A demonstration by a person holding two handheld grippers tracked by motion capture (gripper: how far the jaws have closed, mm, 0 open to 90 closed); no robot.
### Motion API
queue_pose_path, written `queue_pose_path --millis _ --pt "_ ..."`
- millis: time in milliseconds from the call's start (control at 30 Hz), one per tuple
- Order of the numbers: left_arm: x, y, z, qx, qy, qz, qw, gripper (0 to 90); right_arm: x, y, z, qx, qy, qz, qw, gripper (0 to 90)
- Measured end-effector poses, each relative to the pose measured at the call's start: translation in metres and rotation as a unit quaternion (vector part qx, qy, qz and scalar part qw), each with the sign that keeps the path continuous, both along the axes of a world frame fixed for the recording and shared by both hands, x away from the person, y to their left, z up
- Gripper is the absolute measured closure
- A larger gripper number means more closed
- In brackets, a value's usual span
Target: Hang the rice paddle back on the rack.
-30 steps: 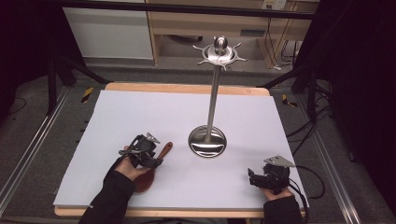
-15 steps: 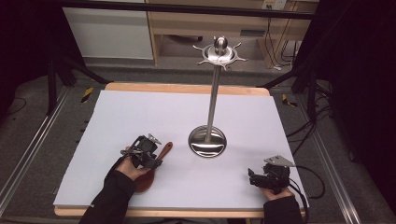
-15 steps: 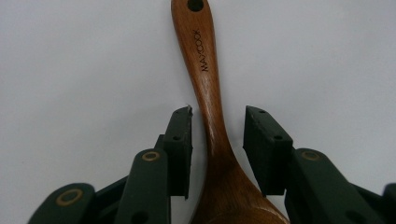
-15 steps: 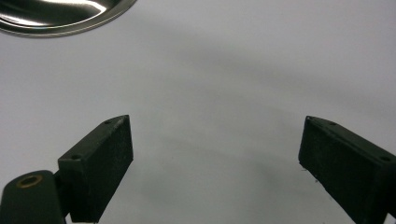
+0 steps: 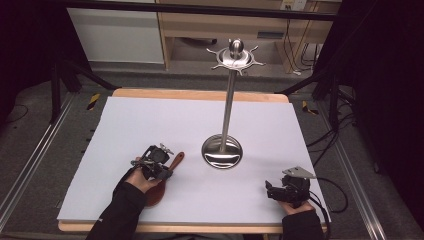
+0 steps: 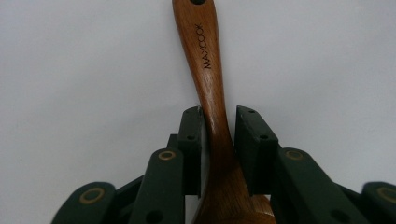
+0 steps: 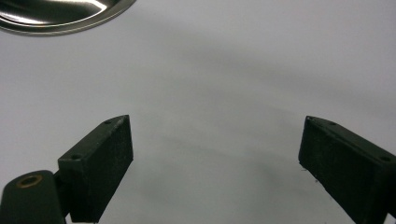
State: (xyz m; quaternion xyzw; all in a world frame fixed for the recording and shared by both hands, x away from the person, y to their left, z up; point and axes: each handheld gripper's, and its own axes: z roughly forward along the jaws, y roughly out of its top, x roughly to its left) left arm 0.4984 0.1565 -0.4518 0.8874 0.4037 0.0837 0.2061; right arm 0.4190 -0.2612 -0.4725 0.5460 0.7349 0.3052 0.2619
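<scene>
My left claw [image 6: 219, 140] closed around the wooden spoon [image 6: 208, 79] lying lower left on the white worktop [image 5: 150, 125], my right claw [image 7: 215, 163] spread wide, empty, lower right, steel stand [image 5: 223, 150] at centre frame

Spoon [image 5: 165, 177]: brown wood, glossy, one piece. Lies flat on the white sheet [image 5: 150, 125] at the near left of the table, bowl toward the person, handle pointing away and to the right, toward the stand's base. Handle [image 6: 205, 60] slim, slightly curved, stamped "MAYCOOK" in dark letters, with a dark hole at its far end. Neck sits between the left gripper's [image 6: 219, 119] jaws, touching the left one, a narrow gap showing at the other.

Stand [image 5: 228, 100]: polished steel, upright at table centre. Round dished base [image 5: 222, 152], thin straight pole, crown of short radial hooks [image 5: 235, 57] under a ball knob. Hooks bare.
</scene>
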Motion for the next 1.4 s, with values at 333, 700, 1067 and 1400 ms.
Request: queue_pose_path --millis 333,700,1067,1400 --pt "0.0013 -0.0016 0.0002 0.006 0.005 0.003 1.0 72.1 0.0006 0.0001 -0.0004 -0.002 0.003 0.002 1.0 10.3" --pt "0.0049 -0.0029 0.0018 0.014 0.015 0.005 0.9998 76.8 0.0012 -0.0001 -0.0008 0.0 0.006 0.001 1.0 10.3" --pt "0.0062 -0.0053 0.0021 0.025 0.018 -0.006 0.9995 76.1 0.0017 -0.0002 -0.0008 0.001 0.007 0.003 1.0 10.3" --pt "0.0072 -0.0076 0.003 0.038 0.02 -0.014 0.999 76.9 0.0024 0.0005 -0.0013 0.002 0.012 0.005 0.9999 10.3"
